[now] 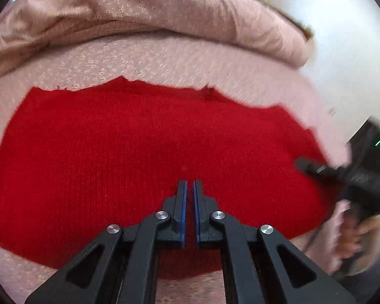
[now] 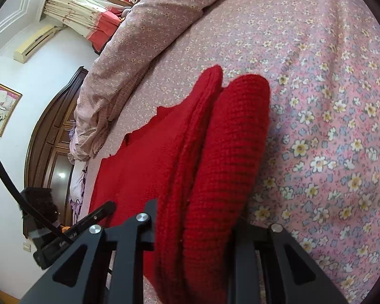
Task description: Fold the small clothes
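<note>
A red knitted garment lies spread flat on the pink floral bedsheet. My left gripper hovers just above its middle, the blue-padded fingers nearly together with a narrow gap and nothing between them. My right gripper shows blurred at the garment's right edge. In the right wrist view its fingertips are hidden by a thick fold of the red garment, which fills the space between its jaws and is lifted off the sheet.
A bunched pink floral quilt lies along the far side of the bed and also shows in the right wrist view. A dark wooden headboard, white wall, framed picture and curtains stand beyond.
</note>
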`<state>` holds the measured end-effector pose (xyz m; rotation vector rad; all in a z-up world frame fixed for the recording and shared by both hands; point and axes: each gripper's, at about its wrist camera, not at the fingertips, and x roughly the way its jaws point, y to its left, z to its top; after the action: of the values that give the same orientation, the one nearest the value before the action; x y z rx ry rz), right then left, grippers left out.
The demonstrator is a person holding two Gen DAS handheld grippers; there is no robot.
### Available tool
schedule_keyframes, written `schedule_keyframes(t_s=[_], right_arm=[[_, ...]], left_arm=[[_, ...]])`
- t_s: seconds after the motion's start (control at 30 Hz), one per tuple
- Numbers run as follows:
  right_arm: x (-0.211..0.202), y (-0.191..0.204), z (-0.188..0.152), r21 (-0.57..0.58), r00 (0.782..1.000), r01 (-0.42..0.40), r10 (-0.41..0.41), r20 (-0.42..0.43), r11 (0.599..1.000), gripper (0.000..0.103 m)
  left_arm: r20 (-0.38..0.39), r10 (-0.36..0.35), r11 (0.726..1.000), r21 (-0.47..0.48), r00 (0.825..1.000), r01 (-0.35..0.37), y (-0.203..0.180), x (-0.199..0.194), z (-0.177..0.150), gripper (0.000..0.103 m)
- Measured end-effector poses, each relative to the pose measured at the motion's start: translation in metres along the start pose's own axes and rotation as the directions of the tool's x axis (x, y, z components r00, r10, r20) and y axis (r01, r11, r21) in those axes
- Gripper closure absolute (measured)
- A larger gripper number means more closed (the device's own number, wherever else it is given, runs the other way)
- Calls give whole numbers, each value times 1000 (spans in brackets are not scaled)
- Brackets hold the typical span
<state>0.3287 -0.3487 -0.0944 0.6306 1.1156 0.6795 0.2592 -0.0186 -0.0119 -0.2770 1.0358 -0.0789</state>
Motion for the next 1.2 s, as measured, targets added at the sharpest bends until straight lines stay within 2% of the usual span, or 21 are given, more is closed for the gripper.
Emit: schedule_keyframes(t_s=[0.07,0.2,0.27,0.3,0.33,0.37,0.47,0.6,0.73,0.87,1.0,1.07,1.13,1.2], right_arm=[[2,4,0,-4,1000,11,-11,0,1000,79],[-5,26,1,-45,999,52,-52,15,998,80],[-11,40,2,-35,997,68,-67,24,997,80],[-12,51,3,-41,995,95,-94,27,995,81],[-13,59,3,-53,993,120,-119,27,991,81],[-13,69,4,-70,988,151,-150,25,986,81],[-13,99,9,-97,976,218,-218,11,971,81],[-13,139,14,-135,954,298,-300,9,945,81],[-16,178,17,-174,932,360,-363,18,917,81],[-6,219,19,-231,891,447,-454,25,865,81],[17,264,15,-298,841,525,-540,39,797,81],[34,286,12,-327,810,565,-585,45,757,81],[56,309,9,-354,772,607,-633,50,712,81],[79,332,4,-371,731,647,-680,55,666,81]], left_arm=[[17,22,1000,7,1000,-23,-1,11,-6,103],[39,40,999,18,998,-41,-5,7,-10,103],[36,9,1000,-1,999,-9,-4,-4,-13,103],[37,-29,999,-20,999,30,0,-10,-17,103],[37,-37,998,-43,999,38,4,-13,-23,103],[42,-55,996,-69,998,58,9,-13,-29,103],[65,-77,995,-62,995,81,13,-9,-43,103],[57,-134,983,-121,989,140,22,-19,-41,103],[76,-234,960,-143,969,243,48,-56,-41,103],[158,-236,956,-139,959,258,103,-101,-28,103],[232,-149,972,-145,961,185,170,-133,-27,103],[255,-117,968,-186,960,167,205,-141,-35,103],[265,-114,953,-243,958,181,237,-144,-45,103],[241,-91,943,-290,966,161,264,-142,-53,103]])
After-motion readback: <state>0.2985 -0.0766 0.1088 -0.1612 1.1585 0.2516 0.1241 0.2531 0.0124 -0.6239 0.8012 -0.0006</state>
